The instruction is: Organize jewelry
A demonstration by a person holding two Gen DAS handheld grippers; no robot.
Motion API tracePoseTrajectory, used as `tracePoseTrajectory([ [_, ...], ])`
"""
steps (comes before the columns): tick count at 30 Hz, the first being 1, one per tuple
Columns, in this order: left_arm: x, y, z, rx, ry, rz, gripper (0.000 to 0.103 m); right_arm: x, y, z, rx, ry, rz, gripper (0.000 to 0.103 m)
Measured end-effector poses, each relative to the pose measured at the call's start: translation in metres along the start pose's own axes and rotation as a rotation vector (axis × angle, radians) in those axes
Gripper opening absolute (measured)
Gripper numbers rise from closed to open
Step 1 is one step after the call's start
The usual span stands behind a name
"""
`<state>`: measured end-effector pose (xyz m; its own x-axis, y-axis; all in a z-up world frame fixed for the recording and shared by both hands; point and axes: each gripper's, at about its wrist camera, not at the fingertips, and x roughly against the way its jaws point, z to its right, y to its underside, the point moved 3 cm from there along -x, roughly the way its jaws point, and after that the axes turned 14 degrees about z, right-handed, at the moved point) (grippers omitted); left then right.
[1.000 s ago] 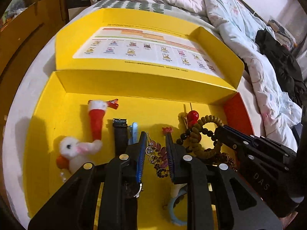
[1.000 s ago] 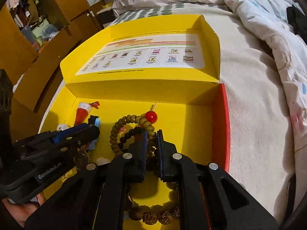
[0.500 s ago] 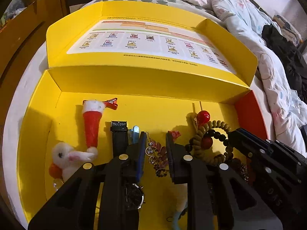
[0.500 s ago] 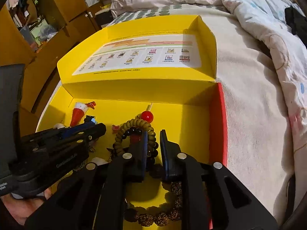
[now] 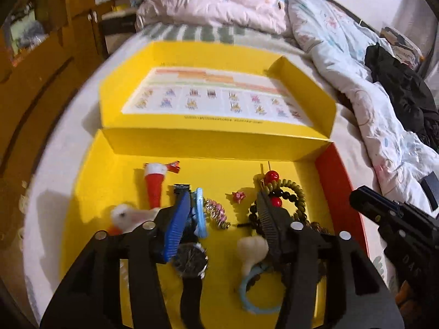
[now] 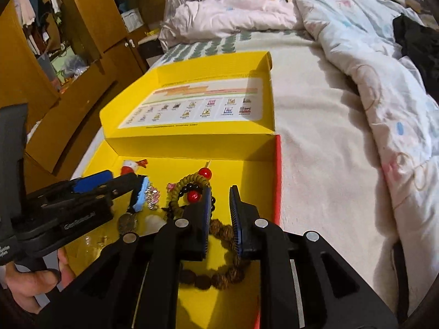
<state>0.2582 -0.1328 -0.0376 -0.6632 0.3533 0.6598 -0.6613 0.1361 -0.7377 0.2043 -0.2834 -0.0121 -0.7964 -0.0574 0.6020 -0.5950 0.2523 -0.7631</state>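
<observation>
Left gripper [image 5: 222,213] hangs over the yellow box [image 5: 82,192] with its jaws opening and nothing between them; beneath lie a pink chain earring [image 5: 216,213], a blue clip [image 5: 199,211] and a black watch [image 5: 190,263]. Right gripper [image 6: 221,205], near the box's red right edge, has its jaws slightly apart, gripping nothing, above a brown bead bracelet [image 6: 219,274]. An olive bead bracelet [image 6: 189,183] lies towards the back wall.

box floor [image 6: 244,170] right clear, jewelry [image 5: 216,213] left
</observation>
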Motion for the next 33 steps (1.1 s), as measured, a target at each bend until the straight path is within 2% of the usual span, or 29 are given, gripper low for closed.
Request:
tracePoseTrajectory([
  [5,0.047,0.005,0.006,-0.062,-0.046,0.094,0.061,0.033,0.005,-0.009,0.018,-0.003,0.026,0.020],
  [10,0.094,0.015,-0.001,-0.065,-0.090,0.186,0.077,0.064,0.019,-0.024,0.038,-0.004,0.043,0.020],
  [13,0.114,0.025,-0.007,-0.066,-0.129,0.207,0.089,0.080,0.031,-0.036,0.058,-0.002,0.047,0.021],
  [16,0.129,0.035,-0.013,-0.041,-0.131,0.210,0.089,0.090,0.045,-0.046,0.086,0.000,0.041,0.022],
  [17,0.133,0.039,-0.014,-0.033,-0.127,0.213,0.089,0.093,0.049,-0.047,0.089,0.003,0.038,0.024],
  [18,0.137,0.043,-0.014,-0.028,-0.127,0.219,0.090,0.096,0.054,-0.049,0.091,0.008,0.039,0.035],
  [19,0.142,0.048,-0.015,-0.028,-0.136,0.227,0.091,0.100,0.057,-0.051,0.094,0.009,0.048,0.053],
  [20,0.145,0.052,-0.014,-0.031,-0.141,0.235,0.091,0.103,0.058,-0.051,0.096,0.012,0.059,0.062],
  [21,0.148,0.055,-0.013,-0.034,-0.143,0.242,0.091,0.109,0.061,-0.053,0.102,0.019,0.082,0.076],
  [22,0.152,0.060,-0.011,-0.037,-0.150,0.249,0.092,0.113,0.062,-0.053,0.107,0.021,0.099,0.082],
  [25,0.156,0.068,-0.009,-0.045,-0.154,0.261,0.094,0.124,0.066,-0.056,0.115,0.031,0.138,0.094],
  [33,0.162,0.079,-0.006,-0.082,-0.186,0.256,0.096,0.137,0.077,-0.059,0.091,0.044,0.160,0.098],
])
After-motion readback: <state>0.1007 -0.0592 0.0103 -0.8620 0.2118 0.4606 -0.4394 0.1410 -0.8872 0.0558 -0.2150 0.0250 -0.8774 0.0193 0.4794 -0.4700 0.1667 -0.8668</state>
